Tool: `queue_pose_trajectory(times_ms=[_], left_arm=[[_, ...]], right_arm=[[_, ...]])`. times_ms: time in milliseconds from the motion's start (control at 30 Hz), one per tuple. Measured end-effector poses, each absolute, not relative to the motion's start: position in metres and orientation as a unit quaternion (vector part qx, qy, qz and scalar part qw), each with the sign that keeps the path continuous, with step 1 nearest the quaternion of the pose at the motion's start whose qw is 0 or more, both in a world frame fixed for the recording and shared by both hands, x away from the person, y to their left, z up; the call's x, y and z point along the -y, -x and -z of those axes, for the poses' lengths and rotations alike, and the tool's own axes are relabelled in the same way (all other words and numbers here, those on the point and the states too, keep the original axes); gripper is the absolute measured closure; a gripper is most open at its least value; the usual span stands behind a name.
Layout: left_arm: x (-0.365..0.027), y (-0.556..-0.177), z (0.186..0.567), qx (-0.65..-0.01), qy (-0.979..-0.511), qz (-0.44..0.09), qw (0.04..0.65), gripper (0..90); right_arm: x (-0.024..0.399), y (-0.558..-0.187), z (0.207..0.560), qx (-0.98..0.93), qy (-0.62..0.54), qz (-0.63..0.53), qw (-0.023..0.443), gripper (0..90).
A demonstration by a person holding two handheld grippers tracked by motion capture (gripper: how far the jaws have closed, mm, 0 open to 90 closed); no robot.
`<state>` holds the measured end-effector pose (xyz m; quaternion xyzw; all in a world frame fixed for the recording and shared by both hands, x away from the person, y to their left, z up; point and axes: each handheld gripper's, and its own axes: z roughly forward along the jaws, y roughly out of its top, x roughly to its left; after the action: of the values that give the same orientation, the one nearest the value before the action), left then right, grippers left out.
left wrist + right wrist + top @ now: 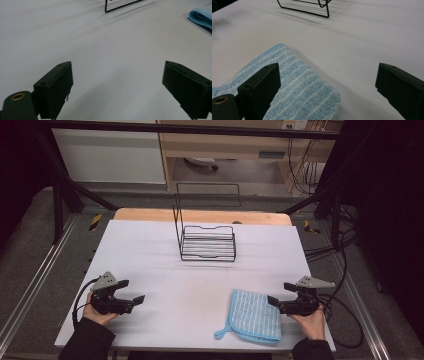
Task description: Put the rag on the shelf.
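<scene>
White table (pixel 200 270) carries a black wire rack (pixel 207 242) toward its far middle, tall handle upright at the rack's left end; a blue striped cloth (pixel 255 316) lies folded flat, nearer the person than the rack and to its right, a loop at its near-left corner. Left gripper (pixel 132 301), well left of the cloth, jaws spread wide, holding nothing; bare tabletop between them. Right gripper (pixel 274 302) at the cloth's right edge, jaws wide apart, gripping nothing; one jaw over the cloth (pixel 299 85), contact not determinable.
</scene>
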<state>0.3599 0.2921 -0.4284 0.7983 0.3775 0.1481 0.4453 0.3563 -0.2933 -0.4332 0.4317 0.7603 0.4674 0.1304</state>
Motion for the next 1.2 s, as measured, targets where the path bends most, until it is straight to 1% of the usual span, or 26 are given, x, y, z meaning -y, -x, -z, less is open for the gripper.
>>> queue_pose_trajectory(times_ms=[33,233,300,367,433,533,633,800,833,867,933,1033,1067,1100,1200], left_arm=[[-0.292,-0.36,0.429,-0.378,-0.798,-0.148,0.445,9.8],[-0.292,-0.36,0.429,-0.378,-0.8,-0.149,0.441,9.8],[-0.291,-0.36,0.43,-0.378,-0.801,-0.15,0.439,9.9],[-0.291,-0.36,0.43,-0.377,-0.802,-0.151,0.437,9.9],[-0.29,-0.36,0.43,-0.377,-0.804,-0.151,0.435,10.0],[-0.29,-0.36,0.431,-0.377,-0.805,-0.151,0.433,10.2],[-0.289,-0.36,0.431,-0.378,-0.806,-0.152,0.429,10.4],[-0.289,-0.361,0.432,-0.376,-0.809,-0.153,0.425,10.6],[-0.288,-0.361,0.432,-0.376,-0.809,-0.153,0.425,10.6],[-0.288,-0.361,0.432,-0.375,-0.81,-0.154,0.424,10.7],[-0.288,-0.36,0.432,-0.376,-0.81,-0.154,0.424,10.9],[-0.288,-0.36,0.432,-0.376,-0.81,-0.155,0.423,11.2],[-0.288,-0.36,0.432,-0.376,-0.81,-0.155,0.423,11.2],[-0.288,-0.36,0.432,-0.375,-0.81,-0.155,0.423,11.3],[-0.288,-0.36,0.432,-0.376,-0.81,-0.156,0.423,11.3]], right_arm=[[0.293,-0.357,0.435,-0.762,-0.435,-0.461,0.128,10.6],[0.294,-0.36,0.439,-0.767,-0.45,-0.441,0.121,19.9],[0.294,-0.36,0.441,-0.768,-0.462,-0.429,0.115,24.5],[0.296,-0.361,0.443,-0.77,-0.466,-0.419,0.117,30.5],[0.297,-0.361,0.444,-0.77,-0.471,-0.416,0.11,34.7],[0.297,-0.362,0.446,-0.773,-0.47,-0.414,0.096,45.4],[0.296,-0.363,0.447,-0.779,-0.467,-0.41,0.087,53.9],[0.292,-0.363,0.449,-0.783,-0.47,-0.401,0.073,63.1],[0.292,-0.363,0.449,-0.783,-0.47,-0.401,0.073,63.1],[0.291,-0.364,0.45,-0.785,-0.47,-0.397,0.069,65.8],[0.29,-0.364,0.451,-0.786,-0.471,-0.395,0.067,66.8],[0.289,-0.365,0.45,-0.78,-0.482,-0.395,0.055,72.2],[0.289,-0.365,0.45,-0.78,-0.482,-0.395,0.055,72.2],[0.288,-0.366,0.45,-0.781,-0.482,-0.394,0.053,75.3],[0.286,-0.366,0.447,-0.782,-0.482,-0.391,0.057,78.1]])
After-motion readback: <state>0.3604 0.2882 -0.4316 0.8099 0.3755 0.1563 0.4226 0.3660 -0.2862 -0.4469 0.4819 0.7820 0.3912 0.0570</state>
